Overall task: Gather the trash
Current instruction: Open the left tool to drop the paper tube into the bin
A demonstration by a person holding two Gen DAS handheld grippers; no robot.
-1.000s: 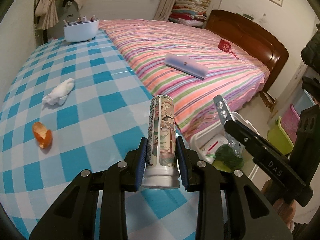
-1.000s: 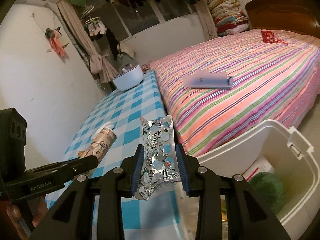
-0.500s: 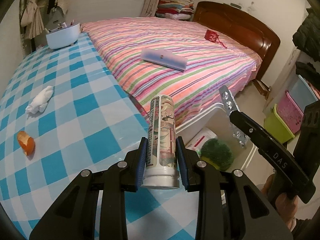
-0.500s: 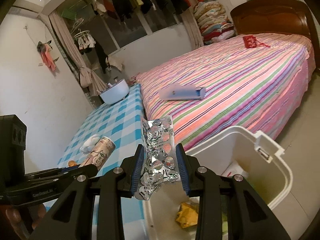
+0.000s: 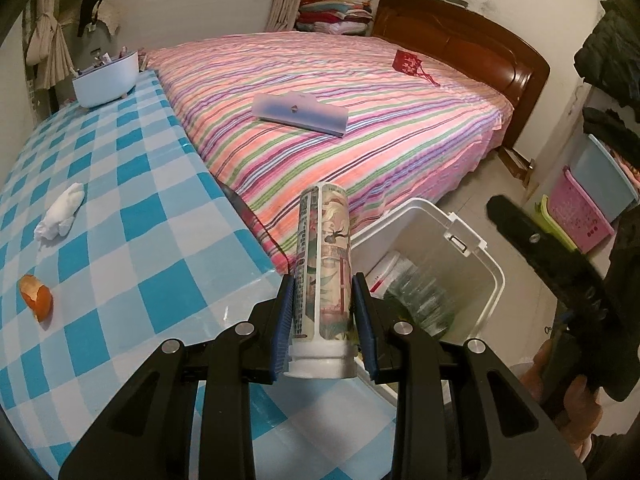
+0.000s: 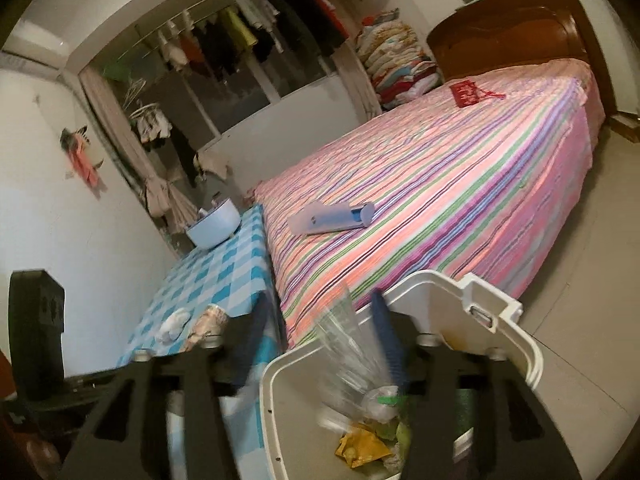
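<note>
My left gripper [image 5: 323, 332] is shut on a printed paper tube [image 5: 323, 276] and holds it over the table's right edge, next to the white trash bin [image 5: 486, 258]. My right gripper [image 6: 320, 336] is open above the bin [image 6: 532, 350]. The silver blister pack [image 6: 348, 356] is blurred between the spread fingers, falling into the bin. A crumpled white tissue [image 5: 60, 210] and an orange peel [image 5: 37, 298] lie on the blue checked table [image 5: 120, 220].
The bin holds a plastic bottle [image 5: 420, 296], a yellow wrapper [image 6: 362, 446] and other trash. A striped bed [image 5: 340, 120] with a blue case [image 5: 300, 112] runs along the table. A pale blue bowl [image 5: 106, 78] stands at the table's far end. Coloured baskets [image 5: 580, 216] stand at the right.
My right gripper has opened over the bin and let go of the blister pack, which drops. My left gripper has carried the tube right, towards the bin.
</note>
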